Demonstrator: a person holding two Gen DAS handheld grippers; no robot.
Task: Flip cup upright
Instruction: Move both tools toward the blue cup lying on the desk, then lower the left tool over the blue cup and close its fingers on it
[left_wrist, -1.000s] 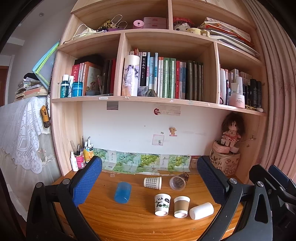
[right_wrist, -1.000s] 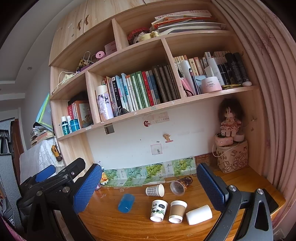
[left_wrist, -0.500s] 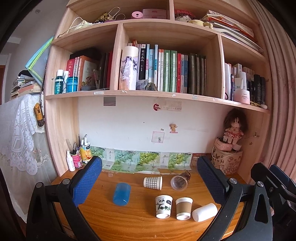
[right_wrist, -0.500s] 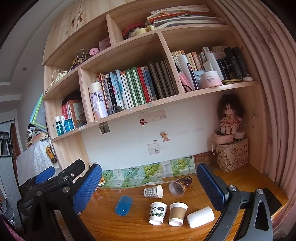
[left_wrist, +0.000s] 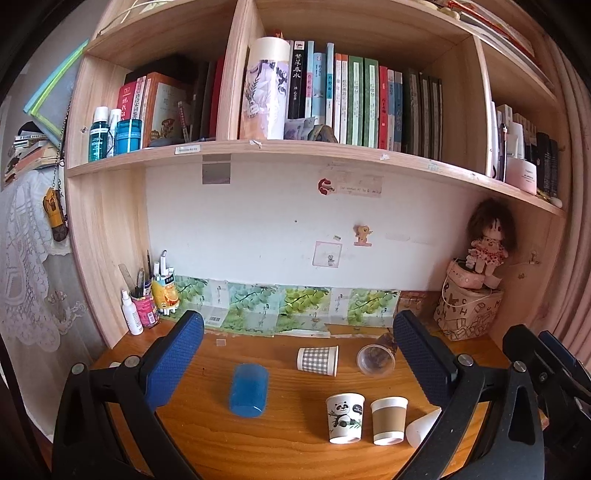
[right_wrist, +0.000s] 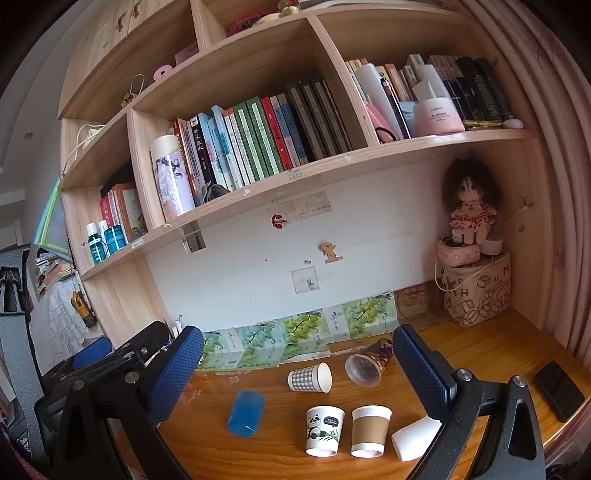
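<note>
Several cups are on the wooden desk (left_wrist: 207, 435). A blue cup (left_wrist: 248, 388) (right_wrist: 245, 408), a checked paper cup (left_wrist: 317, 360) (right_wrist: 309, 377), a clear plastic cup (left_wrist: 375, 360) (right_wrist: 365, 367) and a white cup (right_wrist: 415, 436) lie on their sides. A panda cup (left_wrist: 345, 417) (right_wrist: 324, 429) and a brown-sleeved cup (left_wrist: 388, 420) (right_wrist: 369, 430) stand near the front. My left gripper (left_wrist: 295, 362) and right gripper (right_wrist: 295, 369) are both open and empty, held above the desk, short of the cups.
A pen holder and spray bottle (left_wrist: 142, 306) stand at the back left. A printed box with a doll (left_wrist: 469, 310) stands at the back right. A dark phone (right_wrist: 557, 384) lies at the right edge. Shelves hang overhead.
Both grippers have moved forward towards the desk, so the cups look larger. Their jaws have stayed open. No cup has moved.
</note>
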